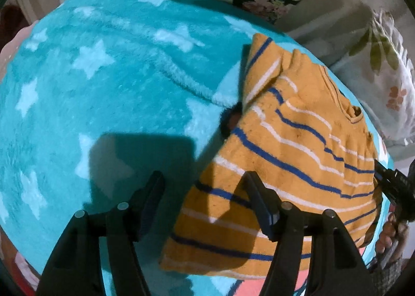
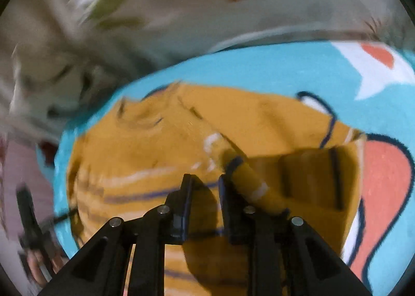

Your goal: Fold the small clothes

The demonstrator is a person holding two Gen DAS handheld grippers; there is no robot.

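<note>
Left wrist view first: the left gripper (image 1: 205, 192) is hanging over the bed w/ its tongs spread wide and nothing pinched; one finger is over the fluffy turquoise star-print blanket (image 1: 103, 88), the other over the lower edge of the small mustard-yellow knit shirt w/ blue and white stripes (image 1: 298, 153). Looks like it's straddling that edge to line up a grab, tho that's my guess. The shirt is lying flat on the blanket's right side, one sleeve folded in across the top, neckline pointing toward the floral pillow (image 1: 384, 67). At the far right edge the other tool and a hand (image 1: 391, 233) are peeking in. Right wrist view, blurry: the right gripper (image 2: 205, 187) is sitting low over the same shirt (image 2: 155, 140), tongs narrow w/ a slim gap, no cloth visibly caught between them. A rolled striped cuff (image 2: 249, 181) is lying just beside its right finger. Shirt's approx half folded, probably mid-fold.
</note>
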